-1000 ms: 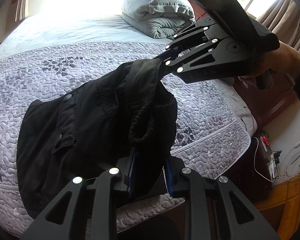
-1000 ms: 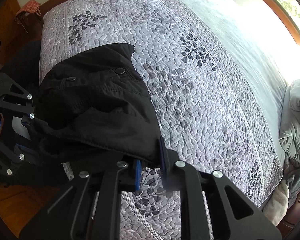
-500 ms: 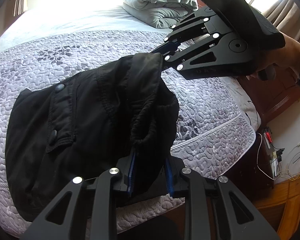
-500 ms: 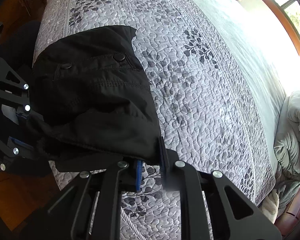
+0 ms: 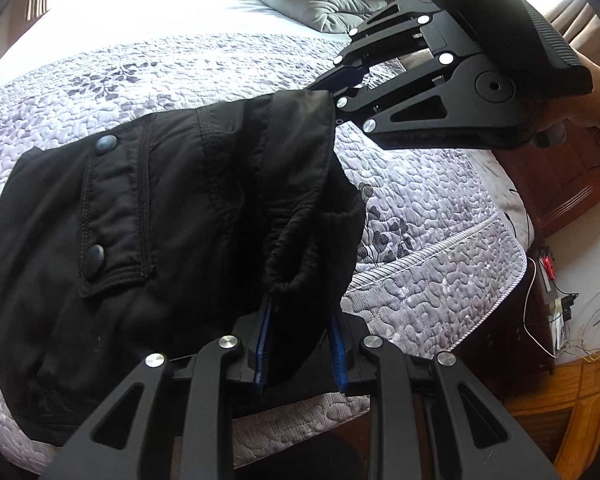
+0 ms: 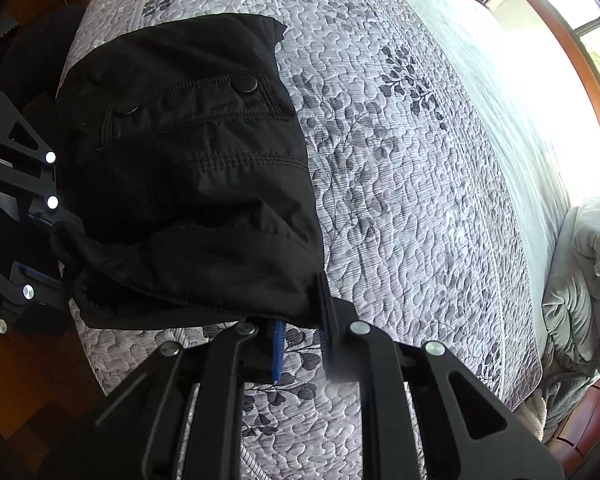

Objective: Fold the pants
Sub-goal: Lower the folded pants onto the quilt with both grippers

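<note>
Black pants [image 5: 148, 240] over quilted bed [image 5: 440, 208], bunched hem between left gripper [image 5: 300, 344] fingers [image 5: 263, 344].

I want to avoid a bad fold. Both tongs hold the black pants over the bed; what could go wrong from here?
1. The pants lie near the bed's edge, so part may hang off.
2. The right tongs pinch only a corner, which might slip.
3. Fabric is bunched in the left tongs, so creases may stay.
</note>
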A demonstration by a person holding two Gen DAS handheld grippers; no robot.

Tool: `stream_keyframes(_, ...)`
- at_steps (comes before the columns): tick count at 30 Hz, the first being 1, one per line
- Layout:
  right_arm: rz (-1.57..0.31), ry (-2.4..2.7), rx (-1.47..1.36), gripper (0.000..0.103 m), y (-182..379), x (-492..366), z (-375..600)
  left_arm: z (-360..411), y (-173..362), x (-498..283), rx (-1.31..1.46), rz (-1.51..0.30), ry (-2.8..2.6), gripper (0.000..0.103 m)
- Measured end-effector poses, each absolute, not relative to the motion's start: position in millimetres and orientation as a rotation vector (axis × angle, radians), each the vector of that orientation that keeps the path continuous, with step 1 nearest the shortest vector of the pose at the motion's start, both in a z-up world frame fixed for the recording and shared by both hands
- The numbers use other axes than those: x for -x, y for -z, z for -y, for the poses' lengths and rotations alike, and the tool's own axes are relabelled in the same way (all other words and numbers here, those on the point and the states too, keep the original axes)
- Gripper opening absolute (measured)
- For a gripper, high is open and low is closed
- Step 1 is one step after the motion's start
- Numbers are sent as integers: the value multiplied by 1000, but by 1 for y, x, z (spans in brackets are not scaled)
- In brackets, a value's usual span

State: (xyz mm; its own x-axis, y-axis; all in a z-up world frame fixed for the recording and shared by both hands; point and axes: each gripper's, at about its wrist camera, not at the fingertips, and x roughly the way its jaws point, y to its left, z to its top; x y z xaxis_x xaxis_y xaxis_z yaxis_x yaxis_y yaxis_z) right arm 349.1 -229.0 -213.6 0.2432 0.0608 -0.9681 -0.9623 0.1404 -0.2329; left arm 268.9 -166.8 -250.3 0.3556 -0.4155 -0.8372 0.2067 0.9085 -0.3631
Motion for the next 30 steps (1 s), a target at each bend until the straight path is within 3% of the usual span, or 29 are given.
stream_keyframes(30,-1056,-954,1183,14,271,-354,247,197,292,-275,84,-1188,368,25)
